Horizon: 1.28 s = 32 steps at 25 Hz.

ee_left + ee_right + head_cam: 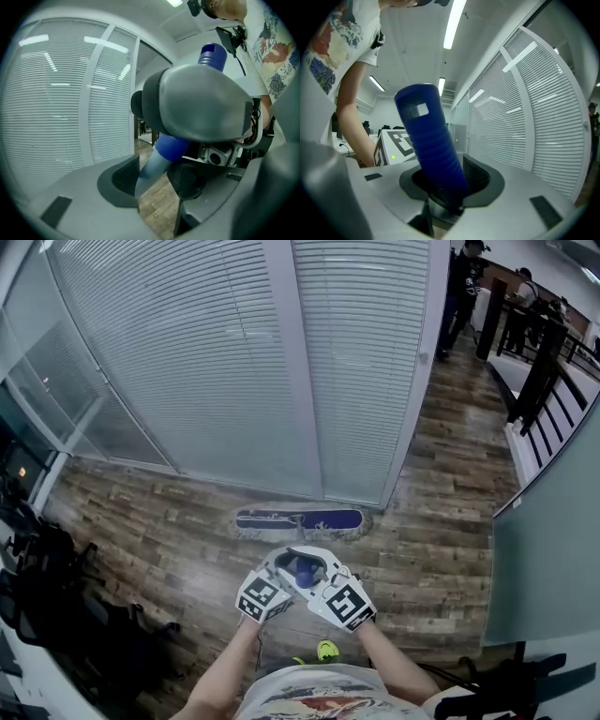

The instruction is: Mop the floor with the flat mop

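Note:
The flat mop's blue pad (298, 519) lies flat on the wooden floor at the foot of the blind-covered glass wall. Its handle (305, 571) rises toward me, with a blue grip at the top. Both grippers meet on that handle in front of my body. My left gripper (291, 568) closes on the silver pole (150, 168) just below the blue grip, which runs between its dark pads (119, 176). My right gripper (319, 571) holds the ribbed blue grip (429, 140), which fills the gap between its jaws. The right gripper's body hides part of the handle in the left gripper view.
The glass wall with blinds (281, 362) stands just beyond the mop. Black chairs and bags (66, 606) crowd the left. A frosted partition (553, 549) bounds the right, with a dark railing (544, 362) behind. People (461, 287) stand down the corridor. My shoe (326, 650) is below.

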Tool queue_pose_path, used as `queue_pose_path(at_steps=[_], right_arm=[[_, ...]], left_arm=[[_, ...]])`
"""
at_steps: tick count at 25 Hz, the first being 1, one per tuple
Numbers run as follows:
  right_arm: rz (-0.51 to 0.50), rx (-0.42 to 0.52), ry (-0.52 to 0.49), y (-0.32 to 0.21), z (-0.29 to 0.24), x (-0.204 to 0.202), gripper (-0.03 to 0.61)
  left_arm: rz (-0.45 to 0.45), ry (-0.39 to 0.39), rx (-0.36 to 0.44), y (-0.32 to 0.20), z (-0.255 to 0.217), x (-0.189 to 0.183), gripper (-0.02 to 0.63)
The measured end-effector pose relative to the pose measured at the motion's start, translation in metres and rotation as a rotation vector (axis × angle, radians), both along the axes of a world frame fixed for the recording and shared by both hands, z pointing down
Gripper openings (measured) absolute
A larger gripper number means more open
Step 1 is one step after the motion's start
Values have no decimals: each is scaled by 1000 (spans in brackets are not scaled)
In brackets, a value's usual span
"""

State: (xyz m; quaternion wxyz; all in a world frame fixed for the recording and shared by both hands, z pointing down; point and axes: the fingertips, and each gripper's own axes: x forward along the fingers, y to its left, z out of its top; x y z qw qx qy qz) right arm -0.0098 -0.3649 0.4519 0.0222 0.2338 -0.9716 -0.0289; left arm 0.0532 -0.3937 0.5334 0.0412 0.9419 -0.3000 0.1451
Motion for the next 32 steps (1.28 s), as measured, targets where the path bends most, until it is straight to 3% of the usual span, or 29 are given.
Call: queue_pose_path(at_steps=[10, 16, 26, 32], right_arm=[[-37, -44, 88, 109, 30, -27, 151], [-46, -39, 147, 219, 40, -48, 158], [-69, -48, 207, 411, 34, -63, 162], [-77, -11, 229, 452, 39, -61, 161]], left_arm=[[0, 31, -38, 104, 22, -22, 173], [-28, 99, -38, 212, 26, -42, 179], [1, 147, -55, 406, 17, -54, 186], [1, 128, -41, 447, 21, -52, 186]])
